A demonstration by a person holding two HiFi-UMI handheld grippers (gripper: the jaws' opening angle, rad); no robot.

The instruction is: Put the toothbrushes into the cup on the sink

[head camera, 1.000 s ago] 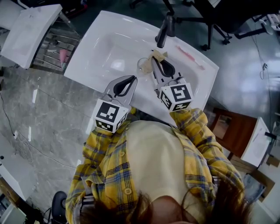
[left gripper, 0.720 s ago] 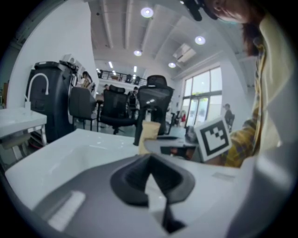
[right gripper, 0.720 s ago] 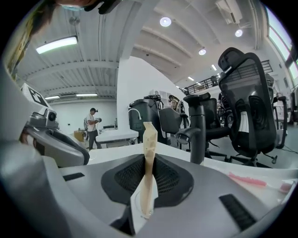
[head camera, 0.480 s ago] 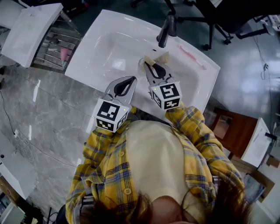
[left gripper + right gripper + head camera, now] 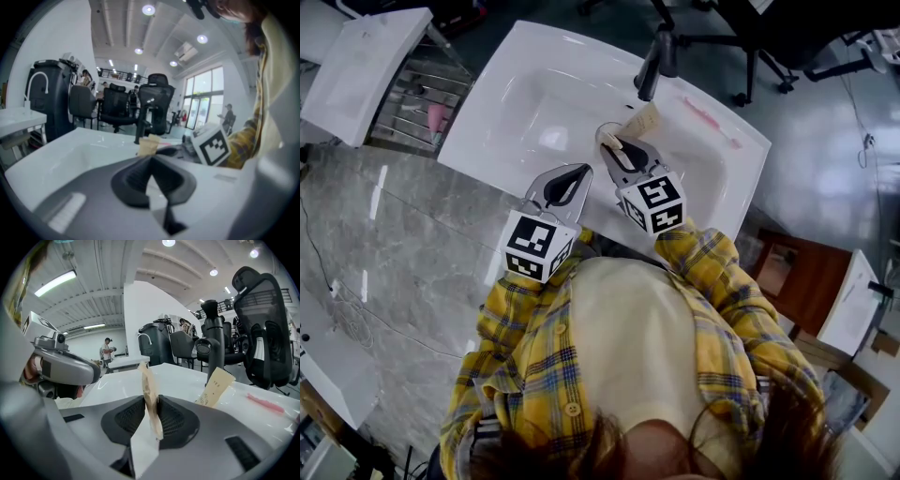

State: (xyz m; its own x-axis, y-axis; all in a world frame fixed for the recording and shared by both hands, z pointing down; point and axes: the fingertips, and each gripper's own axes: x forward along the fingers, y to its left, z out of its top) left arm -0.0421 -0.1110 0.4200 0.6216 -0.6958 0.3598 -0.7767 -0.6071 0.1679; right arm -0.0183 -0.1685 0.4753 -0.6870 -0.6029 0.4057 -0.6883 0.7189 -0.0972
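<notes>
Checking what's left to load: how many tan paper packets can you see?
2. One packet is clamped in the right gripper; another packet stands by the faucet. More may be hidden.

A white sink (image 5: 511, 80) carries everything here, a broad rectangular slab with a shallow bowl sunk in its middle and a flat rim all round. A black faucet (image 5: 654, 58) stands upright on the far rim, its spout reaching over the bowl. To the right of the faucet, a pink toothbrush (image 5: 709, 123) lies flat on the rim, well apart from the bowl's edge. Just in front of the faucet, a tan paper packet (image 5: 643, 118) leans tilted over the bowl; its lower end is hidden.
</notes>
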